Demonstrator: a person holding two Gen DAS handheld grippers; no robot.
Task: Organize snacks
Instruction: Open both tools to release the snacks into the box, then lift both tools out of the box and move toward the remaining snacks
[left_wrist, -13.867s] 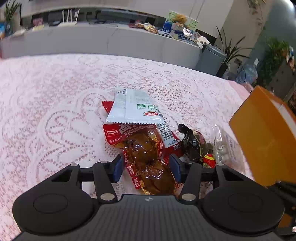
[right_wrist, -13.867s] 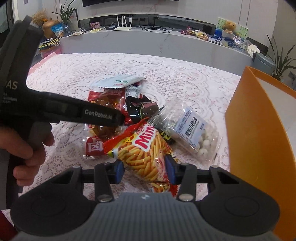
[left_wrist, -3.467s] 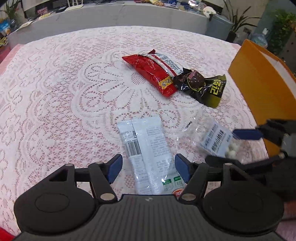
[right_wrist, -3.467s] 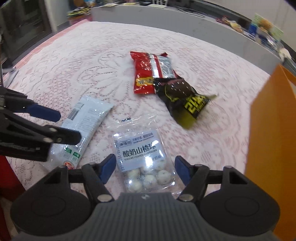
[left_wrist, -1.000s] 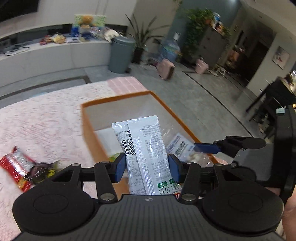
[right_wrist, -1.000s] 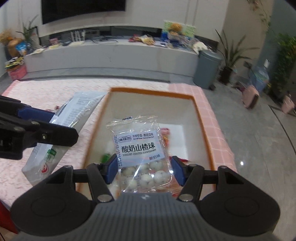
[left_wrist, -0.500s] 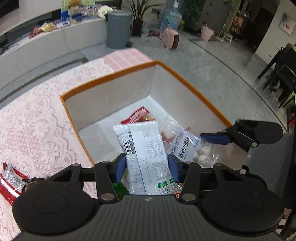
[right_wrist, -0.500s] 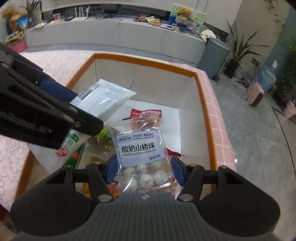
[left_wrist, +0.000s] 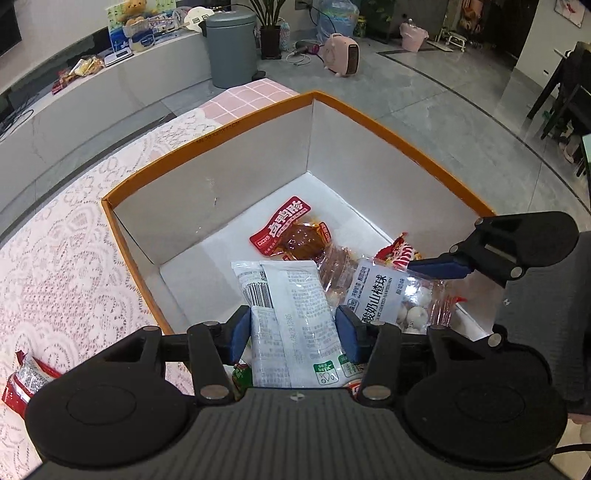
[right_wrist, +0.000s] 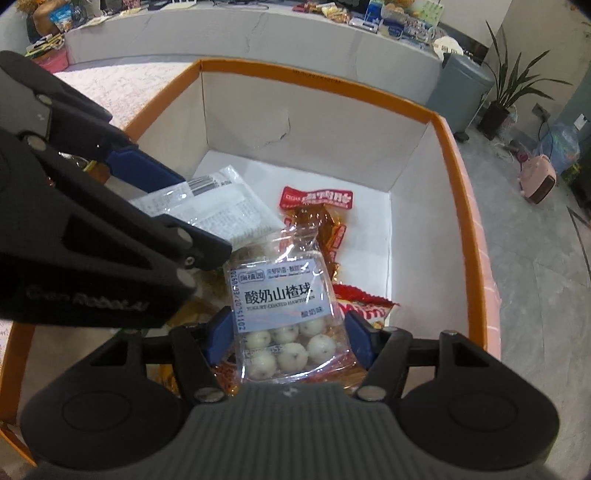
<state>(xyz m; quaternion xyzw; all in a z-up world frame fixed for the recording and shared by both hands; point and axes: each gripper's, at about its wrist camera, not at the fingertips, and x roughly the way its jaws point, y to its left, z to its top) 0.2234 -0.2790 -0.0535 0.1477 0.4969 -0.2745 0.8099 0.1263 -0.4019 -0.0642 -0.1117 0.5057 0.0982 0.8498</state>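
Snacks hung over the orange box (left_wrist: 207, 151): the white packet (left_wrist: 291, 314) pinched between the left gripper's (left_wrist: 293, 328) jaws, the clear bag of white balls (right_wrist: 284, 314) clamped in the right gripper (right_wrist: 288, 336). Below lay a red-labelled meat pack (left_wrist: 291, 236) on the box floor; another red packet (left_wrist: 26, 376) remained on the lace tablecloth (left_wrist: 62, 266).

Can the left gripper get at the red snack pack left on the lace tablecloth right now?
Probably not yet: the left gripper is shut on the white packet over the orange box. The red pack lies outside it, uncovered on the tablecloth.
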